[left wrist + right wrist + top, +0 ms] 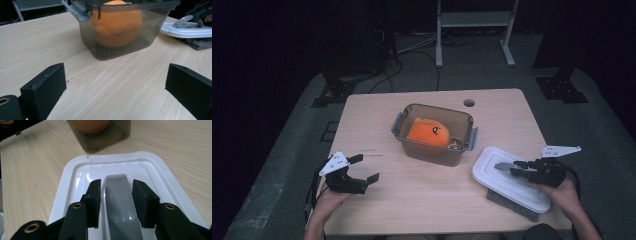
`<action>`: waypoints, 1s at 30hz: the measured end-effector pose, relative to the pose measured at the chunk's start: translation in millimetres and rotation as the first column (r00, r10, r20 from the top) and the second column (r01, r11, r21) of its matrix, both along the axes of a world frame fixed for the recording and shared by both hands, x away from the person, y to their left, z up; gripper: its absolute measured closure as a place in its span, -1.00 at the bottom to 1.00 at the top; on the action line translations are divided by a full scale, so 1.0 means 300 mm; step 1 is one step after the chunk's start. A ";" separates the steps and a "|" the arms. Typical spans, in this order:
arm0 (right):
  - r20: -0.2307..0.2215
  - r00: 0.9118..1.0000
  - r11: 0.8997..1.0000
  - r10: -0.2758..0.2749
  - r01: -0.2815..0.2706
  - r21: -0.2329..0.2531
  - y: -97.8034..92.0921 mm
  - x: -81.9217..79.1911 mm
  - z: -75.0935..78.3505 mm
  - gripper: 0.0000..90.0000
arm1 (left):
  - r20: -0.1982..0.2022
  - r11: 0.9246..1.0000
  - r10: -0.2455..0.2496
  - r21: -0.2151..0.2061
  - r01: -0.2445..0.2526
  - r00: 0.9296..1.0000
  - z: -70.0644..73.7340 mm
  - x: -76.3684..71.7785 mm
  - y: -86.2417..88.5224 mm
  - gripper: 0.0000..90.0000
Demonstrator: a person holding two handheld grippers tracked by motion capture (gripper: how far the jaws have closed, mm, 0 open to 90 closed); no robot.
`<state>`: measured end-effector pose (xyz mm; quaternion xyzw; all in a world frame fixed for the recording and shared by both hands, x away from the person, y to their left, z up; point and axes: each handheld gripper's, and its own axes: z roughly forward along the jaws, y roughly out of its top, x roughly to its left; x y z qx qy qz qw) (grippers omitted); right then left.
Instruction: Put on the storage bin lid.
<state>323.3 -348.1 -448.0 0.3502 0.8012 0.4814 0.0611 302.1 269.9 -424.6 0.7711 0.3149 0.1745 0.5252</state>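
Lid (512, 177) handle (121, 205) runs along right gripper's (117, 195) jaws.

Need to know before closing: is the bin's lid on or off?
Off. The lid lies on the table beside the open bin.

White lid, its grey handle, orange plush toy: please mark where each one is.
white lid (75, 170), right gripper view, raised rim
grey handle (120, 202), right gripper view, middle of its strip
orange plush toy (428, 133), high view, its face

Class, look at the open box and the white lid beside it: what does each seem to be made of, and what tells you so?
Box: smoky, see-through plastic; the orange toy shows through its wall. Lid: glossy white plastic, likely, with light glinting off it.
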 end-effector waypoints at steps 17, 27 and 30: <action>-0.006 1.000 0.999 0.016 -0.016 0.039 -0.022 0.007 -0.022 0.44 | 0.000 1.000 0.003 -0.013 -0.003 1.000 0.003 0.000 0.007 -0.94; -0.002 1.000 0.999 0.027 -0.027 0.036 -0.025 0.005 -0.016 0.46 | 0.001 1.000 0.006 -0.019 -0.006 1.000 0.004 -0.001 0.010 -0.94; 0.003 1.000 0.999 0.031 -0.031 0.040 -0.026 0.002 -0.006 0.46 | 0.003 1.000 0.005 -0.018 -0.005 1.000 0.005 -0.002 0.010 -0.94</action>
